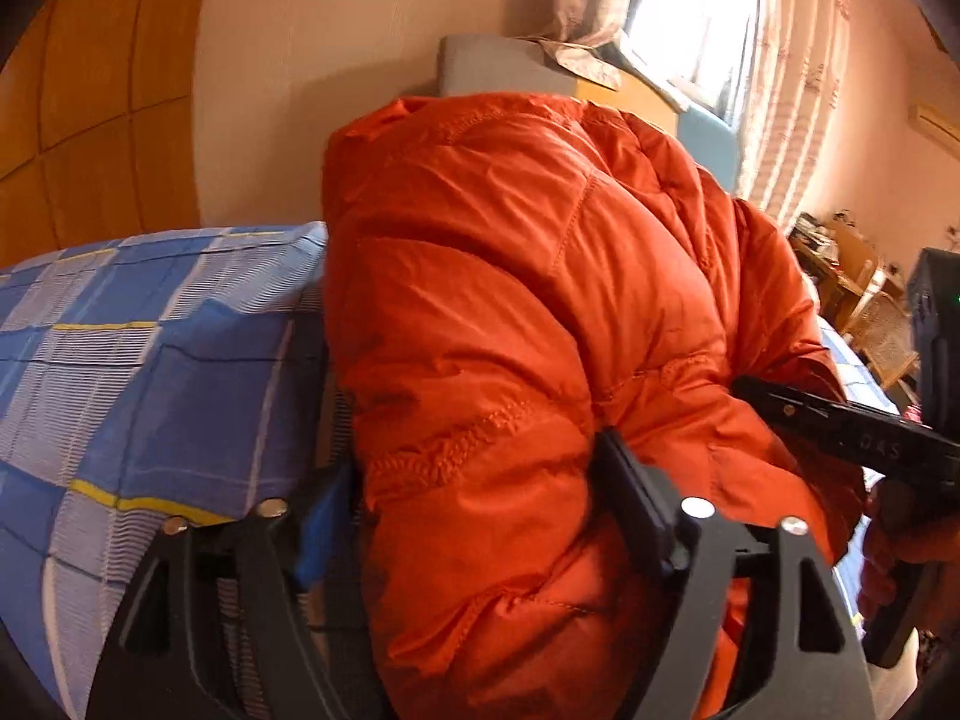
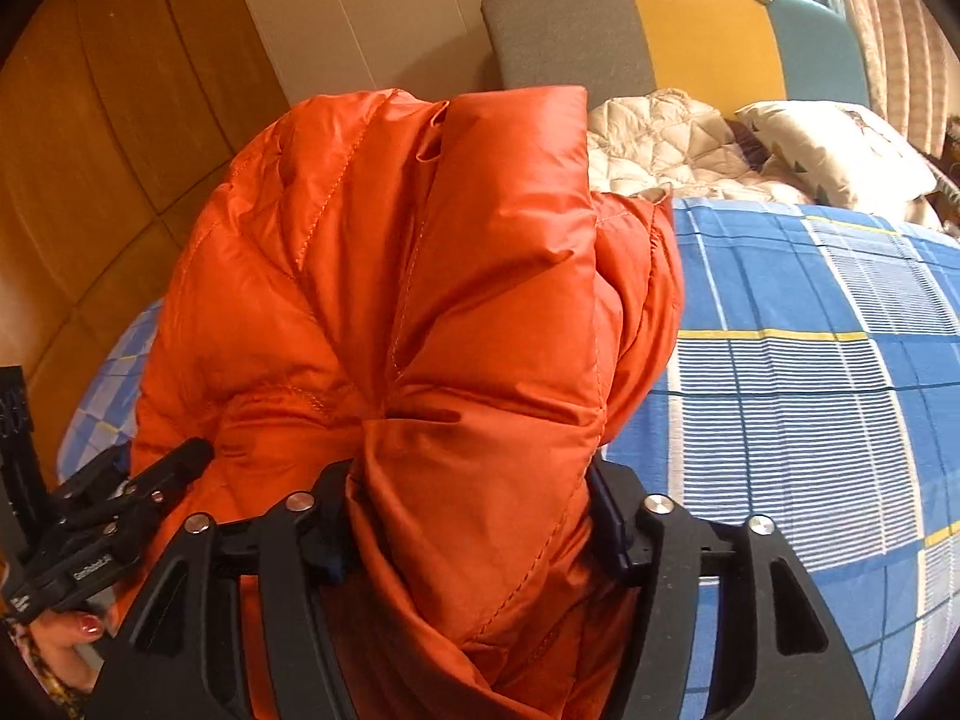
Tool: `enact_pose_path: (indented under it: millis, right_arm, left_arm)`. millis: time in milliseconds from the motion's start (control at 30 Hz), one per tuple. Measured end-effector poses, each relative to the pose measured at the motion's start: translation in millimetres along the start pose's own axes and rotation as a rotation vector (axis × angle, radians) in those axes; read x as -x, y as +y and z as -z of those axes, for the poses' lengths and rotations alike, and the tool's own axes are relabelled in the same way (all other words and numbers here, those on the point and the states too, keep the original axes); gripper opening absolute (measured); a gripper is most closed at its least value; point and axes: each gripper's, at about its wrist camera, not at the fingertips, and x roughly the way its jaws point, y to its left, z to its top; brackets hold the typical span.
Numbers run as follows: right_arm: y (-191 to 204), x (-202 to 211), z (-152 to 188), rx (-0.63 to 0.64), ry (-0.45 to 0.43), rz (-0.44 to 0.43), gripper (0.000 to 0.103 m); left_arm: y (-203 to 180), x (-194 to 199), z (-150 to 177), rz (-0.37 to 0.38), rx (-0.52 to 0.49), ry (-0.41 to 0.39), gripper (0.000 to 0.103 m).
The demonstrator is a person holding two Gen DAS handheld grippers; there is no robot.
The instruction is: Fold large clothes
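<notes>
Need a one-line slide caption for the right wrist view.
Right gripper straddling bunched orange puffer jacket over blue plaid bedsheet, left gripper alongside.

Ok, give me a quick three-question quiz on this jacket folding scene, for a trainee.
1. What sits between the fingers of the right gripper? A) white pillow B) puffy orange quilted jacket C) curtain
2. True or false: the jacket rests on a bare wooden table.
3. What pattern has the blue bed sheet under it?
Key: 1 B; 2 false, it lies on the bed sheet; 3 checked, with white and yellow lines.
</notes>
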Motion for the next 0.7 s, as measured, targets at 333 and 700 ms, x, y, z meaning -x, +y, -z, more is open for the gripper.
enact_pose_path:
  millis: [333,700]
  right_arm:
    - [5,53,1,0.035,-0.092,0.073,0.084]
    - [33,31,-77,0.131,-0.201,0.094,0.044]
  left_arm:
    - [13,49,-26,-0.141,0.067,-0.077,0.101]
    - [-20,0,-96,-0.216,0.024,-0.025,0.082]
